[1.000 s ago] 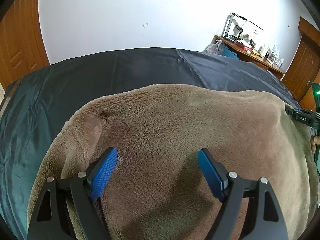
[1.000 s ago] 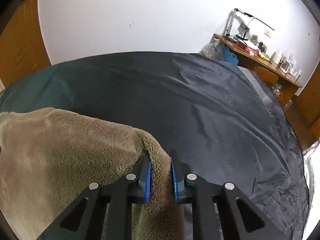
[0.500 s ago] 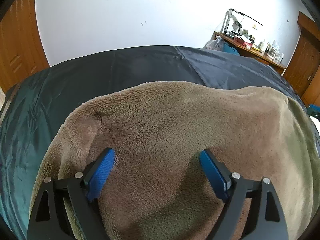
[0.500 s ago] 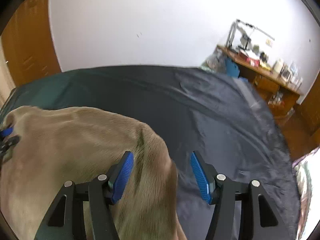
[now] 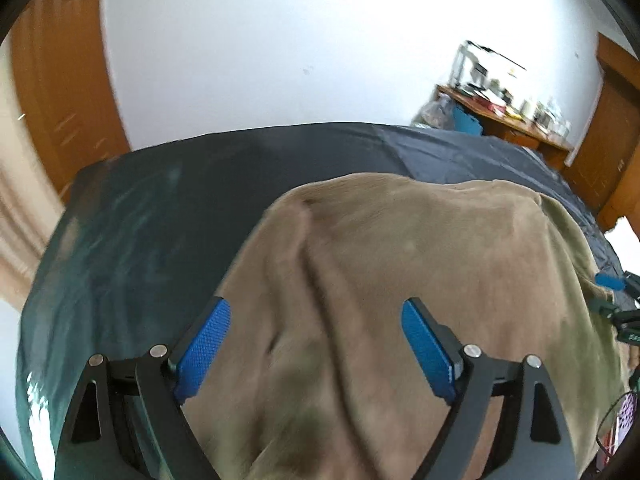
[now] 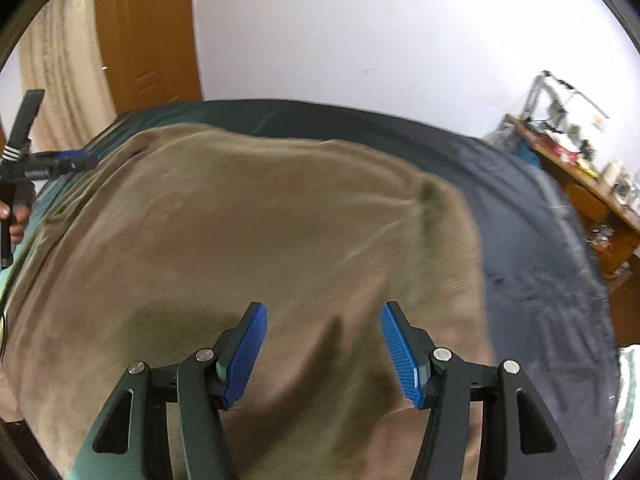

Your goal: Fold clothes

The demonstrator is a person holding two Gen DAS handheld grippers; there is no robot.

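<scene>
A brown fleece garment lies spread on a bed under a dark cover. My left gripper hangs open above the garment's left part, with nothing between its blue pads. In the right wrist view the same fleece fills the middle, and my right gripper stands open above it, free of the cloth. The right gripper's tip shows at the right edge of the left wrist view. The left gripper, held by a hand, shows at the left edge of the right wrist view.
A cluttered wooden desk stands by the bed's far right corner. Wooden door panels and a beige curtain are at the left against a white wall. The dark bed cover lies bare right of the fleece.
The right gripper, shut on the fleece's edge a second ago, has opened and let go. Both grippers have drawn back and up, and the right one has swung left over the fleece.
</scene>
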